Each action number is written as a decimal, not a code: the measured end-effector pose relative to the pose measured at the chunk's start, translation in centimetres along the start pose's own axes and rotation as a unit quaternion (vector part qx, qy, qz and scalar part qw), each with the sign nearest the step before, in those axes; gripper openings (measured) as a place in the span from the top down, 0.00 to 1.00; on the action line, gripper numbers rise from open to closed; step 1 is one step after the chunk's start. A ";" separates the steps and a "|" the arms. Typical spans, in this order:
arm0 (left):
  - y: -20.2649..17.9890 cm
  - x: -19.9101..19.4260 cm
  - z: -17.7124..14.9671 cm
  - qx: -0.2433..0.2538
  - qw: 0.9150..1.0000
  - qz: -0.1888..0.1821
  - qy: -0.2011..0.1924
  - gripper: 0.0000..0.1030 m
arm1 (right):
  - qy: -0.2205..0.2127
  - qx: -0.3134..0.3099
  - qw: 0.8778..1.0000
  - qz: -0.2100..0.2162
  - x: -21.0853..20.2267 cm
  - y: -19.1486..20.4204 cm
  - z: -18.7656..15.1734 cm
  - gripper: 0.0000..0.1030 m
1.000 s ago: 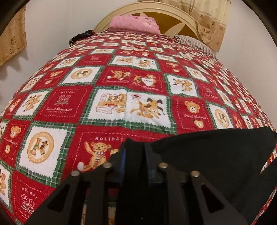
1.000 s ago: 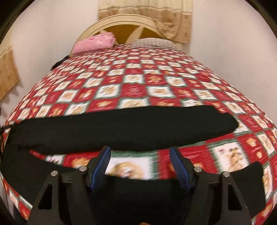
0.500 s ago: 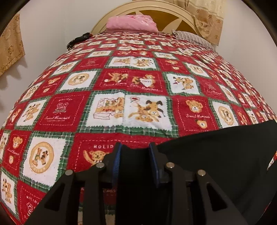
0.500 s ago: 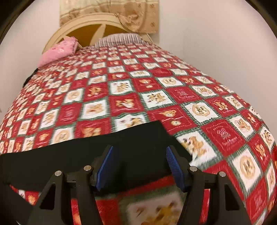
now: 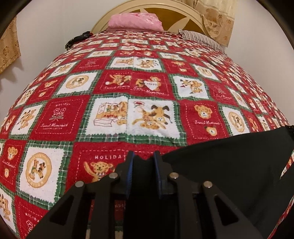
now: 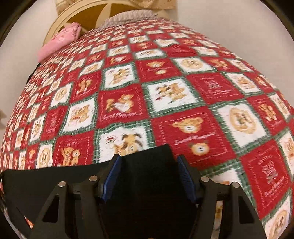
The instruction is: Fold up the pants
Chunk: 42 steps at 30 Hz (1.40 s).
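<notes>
Black pants (image 5: 229, 165) lie on the red patchwork bedspread (image 5: 139, 88) at the near edge of the bed. My left gripper (image 5: 142, 158) is shut on a corner of the black fabric, which fills the narrow gap between its blue pads. The cloth spreads right from it. In the right wrist view, the pants (image 6: 46, 180) stretch left and a corner of them lies between the fingers of my right gripper (image 6: 148, 161). Its jaws stand wide apart around the cloth. This view is blurred by motion.
A pink pillow (image 5: 134, 21) and a striped pillow (image 5: 200, 37) lie at the headboard (image 5: 176, 16). A dark item (image 5: 77, 39) sits at the bed's far left edge. A white wall runs along the right side (image 6: 229, 18). Curtains (image 5: 215, 20) hang behind.
My right gripper swung right along the pants to their end, and now a corner lies between its fingers. My left gripper kept its hold and moved slightly forward.
</notes>
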State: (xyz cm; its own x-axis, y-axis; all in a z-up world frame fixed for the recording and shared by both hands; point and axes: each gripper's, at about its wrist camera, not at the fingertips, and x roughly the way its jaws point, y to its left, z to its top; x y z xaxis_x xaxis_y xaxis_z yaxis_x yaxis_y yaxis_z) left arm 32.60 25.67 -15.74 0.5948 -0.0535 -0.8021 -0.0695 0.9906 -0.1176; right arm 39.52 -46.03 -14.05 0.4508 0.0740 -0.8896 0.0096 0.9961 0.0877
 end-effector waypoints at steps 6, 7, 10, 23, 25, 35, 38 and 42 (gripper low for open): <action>-0.2 -0.1 0.2 0.019 1.000 -0.007 -0.006 0.86 | -0.005 -0.028 1.000 0.007 -0.1 1.1 -0.4 0.88; -0.2 -0.3 0.2 0.018 1.000 -0.006 -0.008 0.86 | -0.012 -0.032 0.999 0.002 -0.3 1.3 -0.2 0.89; 0.4 -1.9 0.3 -0.001 0.999 -0.023 -0.036 0.87 | -0.043 -0.043 0.998 -0.003 -2.1 2.0 -0.2 0.90; 0.2 -10.6 -3.0 0.006 0.978 -0.140 -0.154 0.87 | -0.264 -0.069 0.961 0.053 -16.3 2.1 -7.4 0.90; 0.6 -11.7 -4.0 0.003 0.974 -0.153 -0.165 0.87 | -0.288 -0.071 0.953 0.066 -17.6 1.7 -9.1 0.90; 2.9 -14.5 -11.5 -0.027 0.963 -0.193 -0.184 0.87 | -0.313 -0.039 0.946 0.081 -19.7 -2.6 -19.1 0.90; 3.8 -14.0 -13.1 -0.036 0.965 -0.192 -0.176 0.87 | -0.296 -0.020 0.952 0.079 -18.8 -4.2 -21.3 0.90; 3.5 -13.3 -14.6 -0.021 0.969 -0.190 -0.159 0.86 | -0.273 0.000 0.959 0.077 -17.5 -5.5 -22.9 0.90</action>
State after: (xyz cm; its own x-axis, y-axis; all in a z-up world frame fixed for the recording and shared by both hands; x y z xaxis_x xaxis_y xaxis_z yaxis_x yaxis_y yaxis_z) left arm 12.80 28.00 -14.02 0.7996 -0.3653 -0.4766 0.1740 0.9006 -0.3983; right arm 11.12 -51.70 -9.25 0.8469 0.1837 -0.4990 -0.0945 0.9755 0.1988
